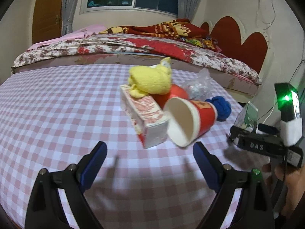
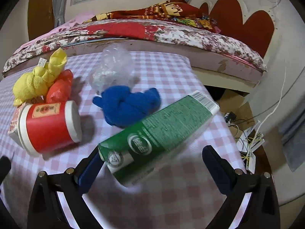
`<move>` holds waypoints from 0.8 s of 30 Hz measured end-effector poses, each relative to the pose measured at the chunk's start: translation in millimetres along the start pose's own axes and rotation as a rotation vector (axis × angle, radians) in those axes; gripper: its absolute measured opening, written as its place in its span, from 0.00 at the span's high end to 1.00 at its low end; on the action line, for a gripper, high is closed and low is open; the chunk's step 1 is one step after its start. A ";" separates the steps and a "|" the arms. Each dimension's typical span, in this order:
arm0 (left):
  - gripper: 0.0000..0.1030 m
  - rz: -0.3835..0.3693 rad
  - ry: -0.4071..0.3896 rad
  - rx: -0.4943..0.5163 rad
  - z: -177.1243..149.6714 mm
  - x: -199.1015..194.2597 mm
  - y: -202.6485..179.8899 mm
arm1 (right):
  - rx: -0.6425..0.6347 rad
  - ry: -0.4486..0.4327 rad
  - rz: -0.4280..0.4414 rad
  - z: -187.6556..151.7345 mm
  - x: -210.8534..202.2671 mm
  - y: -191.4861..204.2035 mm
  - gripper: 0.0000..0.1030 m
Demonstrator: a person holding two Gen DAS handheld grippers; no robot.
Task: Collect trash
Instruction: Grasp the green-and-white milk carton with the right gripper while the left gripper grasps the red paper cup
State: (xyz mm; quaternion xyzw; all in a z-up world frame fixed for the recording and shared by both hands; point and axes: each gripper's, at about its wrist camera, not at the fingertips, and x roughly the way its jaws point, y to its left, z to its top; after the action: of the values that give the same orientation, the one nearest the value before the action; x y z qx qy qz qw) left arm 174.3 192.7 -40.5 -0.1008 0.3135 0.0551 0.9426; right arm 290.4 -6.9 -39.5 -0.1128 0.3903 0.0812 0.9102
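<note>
Both tools are wide open and hold nothing. The right tool (image 2: 150,164) hovers at the green carton (image 2: 158,133), lying near on the counter (image 2: 171,72); it looks light and crushable, so grip its flat sides. The left tool (image 1: 150,152) faces the red paper cup (image 1: 190,120).

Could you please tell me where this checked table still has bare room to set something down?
The checked tablecloth is bare left of the red-and-white carton and in front of it. The clutter huddles from the red paper cup to the green milk carton, around the knotted blue cloth.
</note>
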 end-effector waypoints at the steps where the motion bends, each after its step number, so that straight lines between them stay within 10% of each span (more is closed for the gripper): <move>1: 0.11 -0.007 -0.001 0.004 -0.4 0.2 -3.8 | 0.005 0.002 0.006 -2.4 -1.6 -4.4 0.01; 6: 0.17 -0.048 0.007 0.021 -0.3 5.4 -19.9 | 0.057 -0.022 0.083 -5.7 -7.9 -26.6 0.02; 13: 0.28 -0.111 0.039 0.041 6.4 21.7 -34.3 | 0.078 -0.007 0.115 -5.9 -5.5 -36.7 0.39; 19: 0.39 -0.155 0.081 0.030 13.6 38.9 -38.6 | 0.085 -0.002 0.138 -5.3 -0.9 -43.0 0.42; 22: 0.52 -0.187 0.098 0.051 15.4 42.7 -46.8 | 0.104 0.004 0.138 -5.9 3.4 -48.8 0.42; 24: 0.80 -0.211 0.117 0.065 14.6 45.1 -53.4 | 0.130 0.016 0.166 -7.2 5.2 -55.7 0.46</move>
State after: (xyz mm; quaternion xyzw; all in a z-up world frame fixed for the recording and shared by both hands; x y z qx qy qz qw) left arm 227.6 145.8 -47.9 -0.1059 0.3573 -0.0605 0.9260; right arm 302.1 -62.1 -40.2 -0.0213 0.4100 0.1299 0.9026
